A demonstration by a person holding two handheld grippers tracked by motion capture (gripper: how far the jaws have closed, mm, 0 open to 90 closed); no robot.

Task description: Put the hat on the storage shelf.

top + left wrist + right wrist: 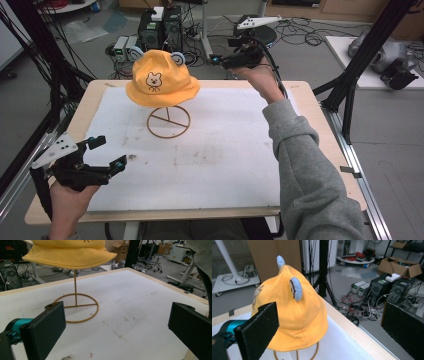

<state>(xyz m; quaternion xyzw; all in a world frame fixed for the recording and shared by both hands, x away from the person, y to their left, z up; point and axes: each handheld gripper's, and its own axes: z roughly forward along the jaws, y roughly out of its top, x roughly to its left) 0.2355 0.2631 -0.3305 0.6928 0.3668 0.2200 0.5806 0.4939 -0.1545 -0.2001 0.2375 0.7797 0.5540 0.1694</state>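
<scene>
The left gripper (pixel 106 151) sits low at the near left, jaws spread wide, held in the left hand (pixel 67 200). The right gripper (pixel 216 59) is raised at the far side, jaws parted, the grey-sleeved right arm (pixel 305 170) stretched forward.

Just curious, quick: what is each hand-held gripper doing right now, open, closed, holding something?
Left hand-held gripper: open, holding nothing.
Right hand-held gripper: open, holding nothing, beside the yellow hat.

The yellow hat (pixel 162 80) looks like soft matt cloth, its stand (pixel 168 121) thin smooth wire, the white mat (pixel 220 150) matt and smudged, the table (pixel 310 100) pale wood.
</scene>
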